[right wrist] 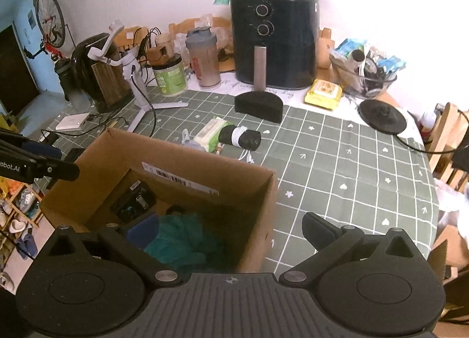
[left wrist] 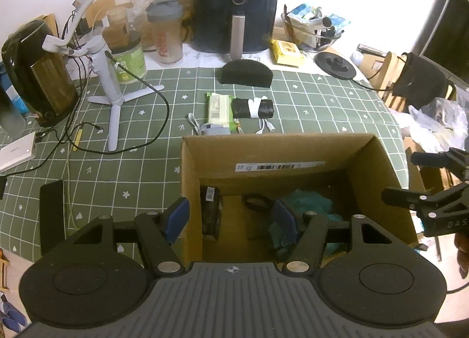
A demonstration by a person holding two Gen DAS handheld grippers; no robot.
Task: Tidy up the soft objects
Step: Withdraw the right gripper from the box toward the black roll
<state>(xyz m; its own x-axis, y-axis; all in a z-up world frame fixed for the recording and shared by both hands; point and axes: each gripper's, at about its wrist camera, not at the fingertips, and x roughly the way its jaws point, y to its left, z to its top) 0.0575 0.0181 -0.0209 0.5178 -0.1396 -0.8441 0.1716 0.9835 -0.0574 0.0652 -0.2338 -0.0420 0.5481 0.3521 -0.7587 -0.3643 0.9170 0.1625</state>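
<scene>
Both grippers hover over the near edge of the cardboard box (left wrist: 378, 156), which stands on the green checked tablecloth (left wrist: 322, 109). The left gripper (left wrist: 231, 217) has its fingers spread wide and holds nothing; one blue pad sits outside the box's left wall, the other over the interior. The right gripper (right wrist: 231, 229) is likewise spread and empty, straddling the box's right wall.

Risks from this position:
- A descent by either gripper puts one finger on a cardboard wall. This can push or tip the box, since nothing holds it down.
- The two grippers work close together over one opening; a simultaneous reach invites a collision between them.
- A reach to the items beyond the box must clear its far wall and the loose white cable (left wrist: 263, 130) lying beside them, which could snag a finger.

Task items: a teal cloth (right wrist: 187, 238), crumpled and limp, lies at the bottom of the box on its right side. A dark packet (left wrist: 211, 212) leans against the left inner wall; its material cannot be told from these views. Outside, a wipes pack (left wrist: 218, 109) and a black rolled bundle (left wrist: 253, 108) with a white band lie touching on the tablecloth, just beyond the box. A black half-round foam block (left wrist: 246, 72) stands farther back.
</scene>
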